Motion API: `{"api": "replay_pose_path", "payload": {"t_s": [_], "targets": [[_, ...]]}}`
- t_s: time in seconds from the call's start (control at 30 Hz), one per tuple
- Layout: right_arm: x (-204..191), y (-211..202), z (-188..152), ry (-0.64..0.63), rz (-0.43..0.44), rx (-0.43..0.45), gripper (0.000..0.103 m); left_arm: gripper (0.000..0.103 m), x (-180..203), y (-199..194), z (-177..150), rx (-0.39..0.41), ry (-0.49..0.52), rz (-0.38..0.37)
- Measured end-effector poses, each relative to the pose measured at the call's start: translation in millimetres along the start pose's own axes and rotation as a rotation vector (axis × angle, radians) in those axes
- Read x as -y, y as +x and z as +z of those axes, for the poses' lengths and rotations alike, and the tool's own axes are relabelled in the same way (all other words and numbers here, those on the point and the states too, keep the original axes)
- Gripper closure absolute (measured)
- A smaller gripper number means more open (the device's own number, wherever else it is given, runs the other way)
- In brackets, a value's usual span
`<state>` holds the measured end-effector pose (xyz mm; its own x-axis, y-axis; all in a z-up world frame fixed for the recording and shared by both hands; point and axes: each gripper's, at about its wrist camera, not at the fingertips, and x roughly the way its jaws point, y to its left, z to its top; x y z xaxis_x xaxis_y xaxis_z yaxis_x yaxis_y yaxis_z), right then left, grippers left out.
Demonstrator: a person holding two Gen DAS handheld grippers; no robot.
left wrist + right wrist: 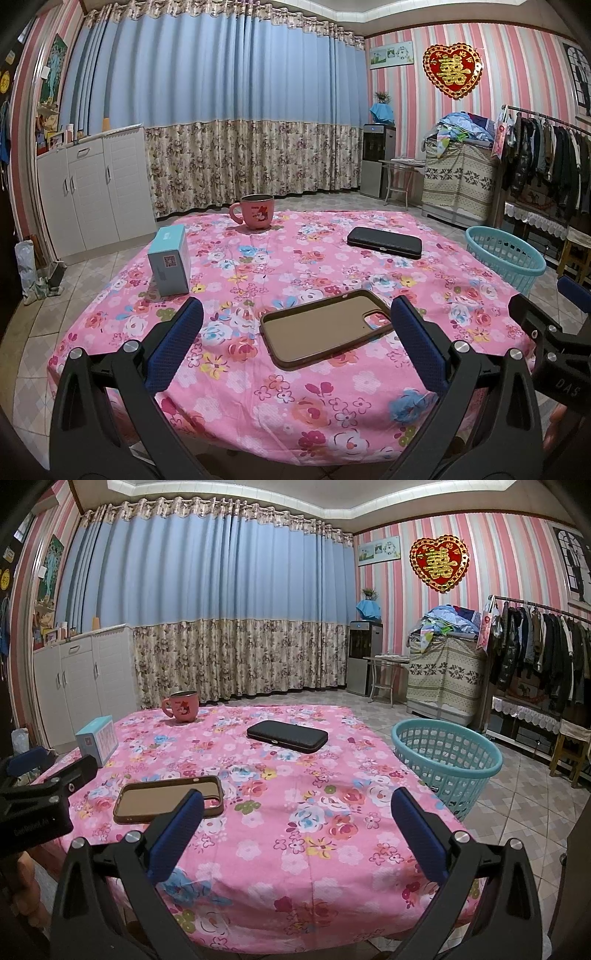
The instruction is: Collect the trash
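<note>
A brown phone case lies open side up on the pink flowered tablecloth; it also shows in the right wrist view. A light blue box, a pink mug and a black flat case sit farther back. My left gripper is open and empty, its fingers either side of the phone case's near end. My right gripper is open and empty over the table's near right part.
A teal plastic basket stands on the tiled floor right of the table. A white cabinet is at left, curtains behind. A clothes rack and a covered chest stand at right.
</note>
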<state>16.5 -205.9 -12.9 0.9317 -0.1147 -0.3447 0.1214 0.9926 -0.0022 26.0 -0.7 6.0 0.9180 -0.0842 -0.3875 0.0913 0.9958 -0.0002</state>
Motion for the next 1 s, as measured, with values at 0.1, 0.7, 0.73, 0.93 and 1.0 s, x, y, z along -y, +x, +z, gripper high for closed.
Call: {"api": "replay_pose_path", "payload": {"t_s": [0.1,0.7,0.73,0.93,1.0], "targets": [[0.3,-0.1,0.3,0.002,0.001,0.0,0.004,0.005,0.0,0.1,-0.1,-0.001,0.001,0.0],[-1.6,-0.1,1.5,0.001,0.001,0.005,0.004,0.005,0.1,-0.2,0.6,0.001,0.001,-0.001],[-1.6,-0.2,1.0,0.001,0.001,0.004,0.004,0.005,0.1,-0.2,0.5,0.001,0.0,-0.002],[-2.3,-0.5,2.5,-0.001,0.002,0.008,0.004,0.005,-1.1,-0.3,3.3,0.006,0.002,-0.002],[-2.7,-0.2,4.0,-0.003,0.003,0.009,0.004,0.005,-1.3,0.1,3.8,0.006,0.001,-0.003]]}}
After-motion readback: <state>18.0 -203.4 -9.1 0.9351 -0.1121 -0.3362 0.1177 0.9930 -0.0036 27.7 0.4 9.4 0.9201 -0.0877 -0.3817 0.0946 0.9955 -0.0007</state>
